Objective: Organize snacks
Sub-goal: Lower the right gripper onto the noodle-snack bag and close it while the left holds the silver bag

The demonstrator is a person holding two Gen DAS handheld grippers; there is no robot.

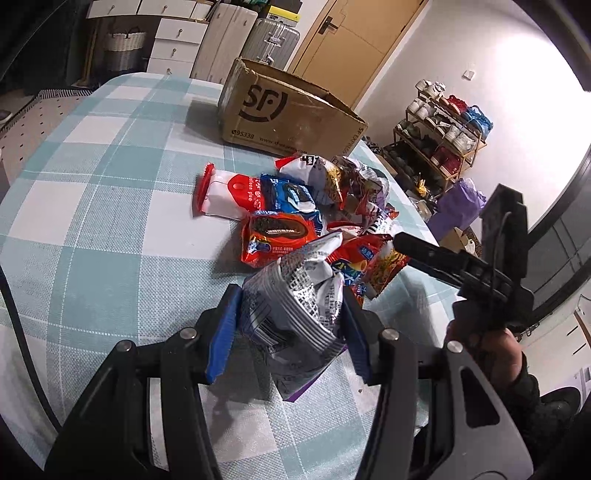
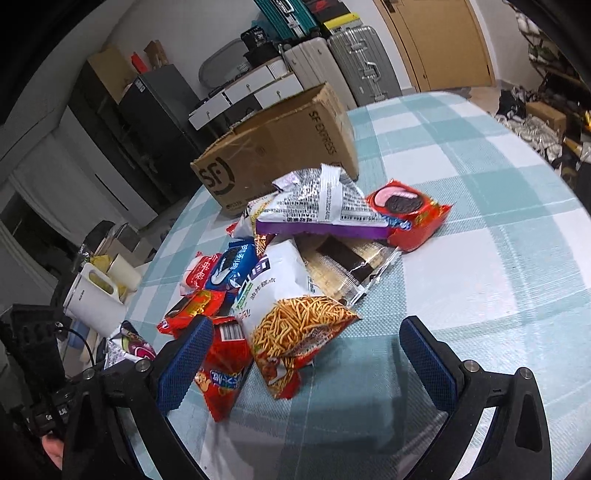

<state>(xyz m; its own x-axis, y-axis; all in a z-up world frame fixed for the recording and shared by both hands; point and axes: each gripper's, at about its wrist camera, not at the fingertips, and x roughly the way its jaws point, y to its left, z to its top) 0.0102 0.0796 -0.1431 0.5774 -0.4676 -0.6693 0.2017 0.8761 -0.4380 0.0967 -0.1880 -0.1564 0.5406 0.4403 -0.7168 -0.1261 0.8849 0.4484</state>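
Observation:
A pile of snack packets [image 1: 314,206] lies on the checked tablecloth in front of a brown SF cardboard box [image 1: 284,110]. My left gripper [image 1: 291,317] is shut on a crumpled silver packet with a purple edge [image 1: 295,314], held just above the table. In the right wrist view my right gripper [image 2: 306,358] is open, its blue pads on either side of a noodle-snack packet [image 2: 295,332] and a red packet [image 2: 221,369] at the near edge of the pile [image 2: 314,240]. The box [image 2: 280,147] stands behind the pile. The right gripper also shows in the left wrist view [image 1: 461,266].
The table [image 1: 92,221] has a blue and white checked cloth. Suitcases [image 1: 269,33] and drawers stand beyond it, a shoe rack [image 1: 439,133] to the right. A white kettle [image 2: 92,295] sits off the table's left edge in the right wrist view.

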